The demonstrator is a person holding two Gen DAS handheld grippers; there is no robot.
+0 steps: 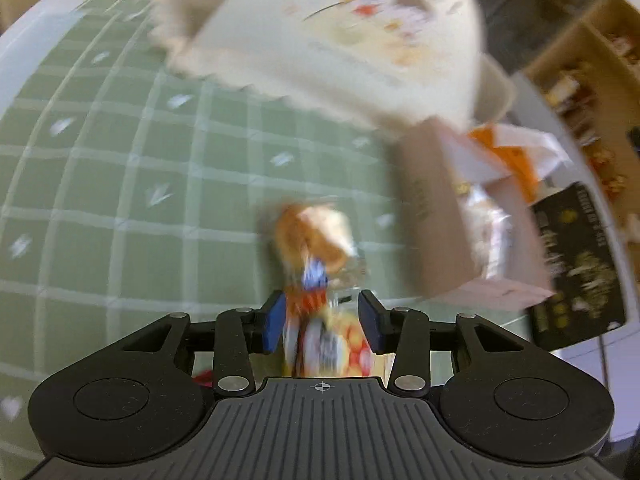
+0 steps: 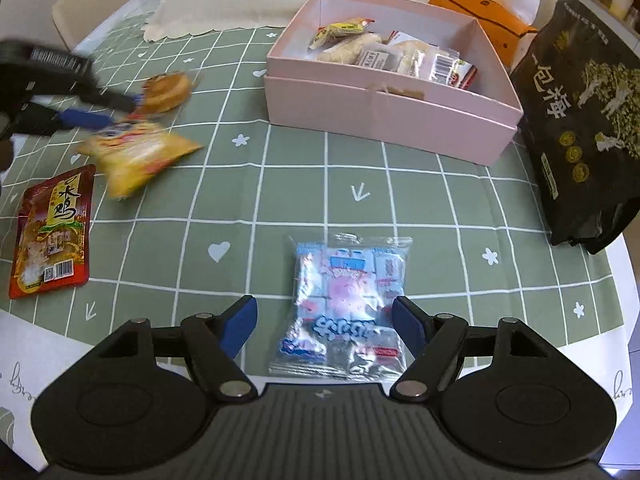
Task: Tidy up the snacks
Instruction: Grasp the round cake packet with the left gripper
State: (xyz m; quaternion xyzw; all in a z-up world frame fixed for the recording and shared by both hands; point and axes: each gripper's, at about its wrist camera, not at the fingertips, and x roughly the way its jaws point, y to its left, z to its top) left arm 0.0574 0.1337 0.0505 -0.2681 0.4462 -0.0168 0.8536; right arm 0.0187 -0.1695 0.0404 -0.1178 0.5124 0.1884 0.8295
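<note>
On checked green worktop (image 2: pixel 360 168): left tongs (image 1: pixel 322 320) pinching crinkly yellow snack packet (image 2: pixel 136 156); right tongs (image 2: pixel 324 320) spread wide, empty, straddling glossy blue candy bag (image 2: pixel 346 304); pink cardboard box (image 2: pixel 384 116) at 12 o'clock.

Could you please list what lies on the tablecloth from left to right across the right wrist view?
red snack pouch → yellow snack packet held in the left gripper → blue-and-white candy packet → pink box → black bag.
</note>
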